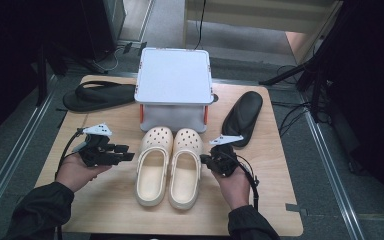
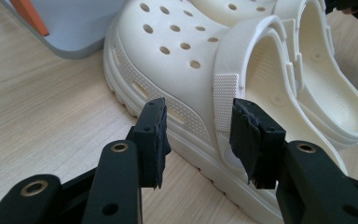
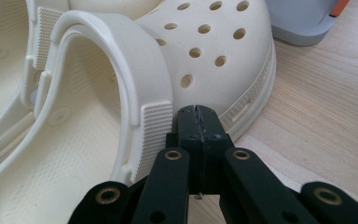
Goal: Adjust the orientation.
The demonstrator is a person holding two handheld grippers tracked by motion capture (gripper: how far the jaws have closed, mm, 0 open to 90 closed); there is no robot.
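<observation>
High view: pair of cream clogs [image 1: 169,165] side by side mid-table, toes just short of grey box [image 1: 174,80]. Left gripper [image 1: 122,152] just off left clog [image 2: 177,88] outer edge, jaws apart, straddling sidewall at strap pivot, pads not pressing. Right gripper [image 3: 199,122] pressed together, empty, tip against right clog [image 3: 135,88] sidewall. Bare wood [image 1: 105,210] outboard of both hands; black slippers [image 1: 100,96] at far corners.

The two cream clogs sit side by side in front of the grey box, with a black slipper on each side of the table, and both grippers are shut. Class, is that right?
Not quite. The left gripper is open, its jaws apart around the left clog's side, as the left gripper view shows. The right gripper is shut; the rest stands.
</observation>
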